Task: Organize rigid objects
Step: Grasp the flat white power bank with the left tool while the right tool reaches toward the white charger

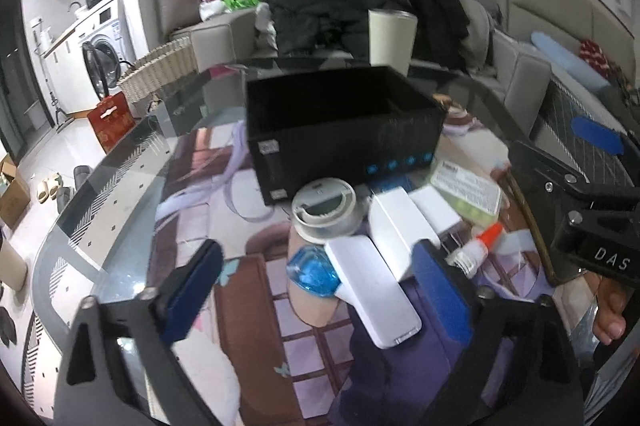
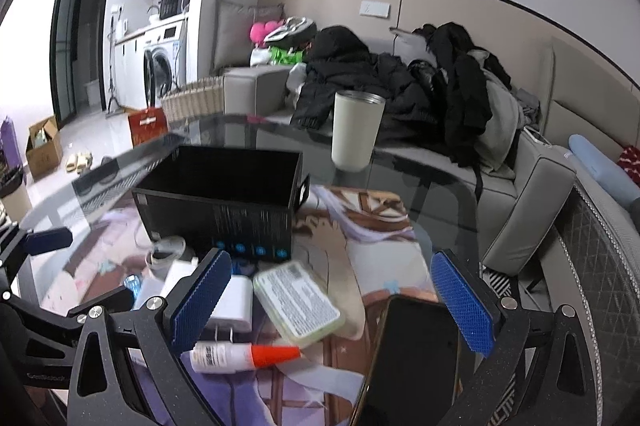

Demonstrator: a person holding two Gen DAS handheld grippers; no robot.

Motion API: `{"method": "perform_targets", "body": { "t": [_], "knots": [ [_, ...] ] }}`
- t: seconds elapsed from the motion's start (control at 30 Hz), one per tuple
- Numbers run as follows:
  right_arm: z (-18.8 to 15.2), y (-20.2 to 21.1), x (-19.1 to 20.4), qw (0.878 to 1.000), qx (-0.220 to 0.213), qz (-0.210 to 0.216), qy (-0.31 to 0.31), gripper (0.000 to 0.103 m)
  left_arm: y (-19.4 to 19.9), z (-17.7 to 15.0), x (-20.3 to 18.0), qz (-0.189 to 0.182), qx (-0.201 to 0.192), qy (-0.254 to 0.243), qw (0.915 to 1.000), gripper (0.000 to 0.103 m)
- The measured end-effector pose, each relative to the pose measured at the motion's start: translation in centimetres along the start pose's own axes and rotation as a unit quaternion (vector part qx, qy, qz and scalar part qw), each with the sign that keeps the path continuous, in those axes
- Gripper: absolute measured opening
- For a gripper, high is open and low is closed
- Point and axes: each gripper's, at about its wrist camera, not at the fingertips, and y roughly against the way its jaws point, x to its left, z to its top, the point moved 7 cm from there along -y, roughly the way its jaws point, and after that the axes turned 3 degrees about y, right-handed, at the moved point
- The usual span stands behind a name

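Clearly the sorting is at its start: the black box (image 1: 340, 122) stands open-topped on the glass table (image 1: 120, 186) with nothing visible inside, and the loose items lie in a heap just in front of it. Both tools hover over that heap.

Going left to right, the left gripper (image 1: 320, 290) has its jaws spread with nothing pinched; the white handheld (image 1: 372, 290) and the blue clip (image 1: 312, 270) touching it lie between the pads, untouched. Behind them sits one round white tub (image 1: 324, 210), then two white chargers (image 1: 396, 234), one green case (image 1: 468, 194) and one glue tube (image 1: 478, 244) with an orange tip. Farther right, the right gripper (image 2: 332, 306) is also spread wide and empty, with the green case, the glue tube and one dark phone (image 2: 416, 358) beneath it. One cream tumbler (image 2: 356, 130) stands well behind the box, apart from the pile.

My judgement: the step in hand is the first pick. The left tool seems aimed at the white handheld, so next it needs to drop lower, straddle the narrow sides, close without dragging the blue clip, then lift into the box.
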Motion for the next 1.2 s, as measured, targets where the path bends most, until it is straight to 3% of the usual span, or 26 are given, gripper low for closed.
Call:
{"method": "perform_targets", "body": {
  "t": [0.27, 0.33, 0.67, 0.9, 0.97, 1.0, 1.03, 1.2],
  "knots": [
    [-0.6, -0.3, -0.2, 1.000, 0.010, 0.004, 0.000, 0.102, -1.9, -1.9, -1.2, -0.013, 0.055, -0.022, 0.9982, 0.069],
    [-0.6, -0.3, -0.2, 1.000, 0.014, 0.006, 0.002, 0.102, -2.1, -2.1, -1.5, -0.021, 0.063, -0.031, 0.9973, 0.049],
    [-0.9, -1.1, 2.1, 0.999, 0.020, 0.026, 0.019, 0.102, -1.1, -2.5, -1.8, -0.035, 0.064, -0.077, 0.9944, 0.010],
    [-0.8, -1.7, 4.1, 0.998, 0.028, 0.038, 0.028, 0.102, -0.7, -2.7, 1.3, -0.066, 0.092, -0.032, 0.9930, 0.012],
    [-0.8, -1.6, 4.3, 0.998, 0.027, 0.038, 0.031, 0.102, -0.7, -2.8, 1.8, -0.063, 0.095, -0.031, 0.9930, 0.023],
    [-0.7, -1.5, 4.3, 0.999, 0.025, 0.036, 0.031, 0.102, -0.8, -2.9, 2.0, -0.057, 0.095, -0.029, 0.9934, 0.039],
    [-0.7, -1.5, 4.2, 0.999, 0.025, 0.035, 0.029, 0.102, -0.7, -2.9, 2.2, -0.058, 0.095, -0.024, 0.9935, 0.047],
    [-0.9, -1.2, 2.9, 0.999, 0.026, 0.021, 0.014, 0.102, 0.1, -3.2, 0.9, -0.110, 0.096, -0.019, 0.9891, 0.047]
  ]
}}
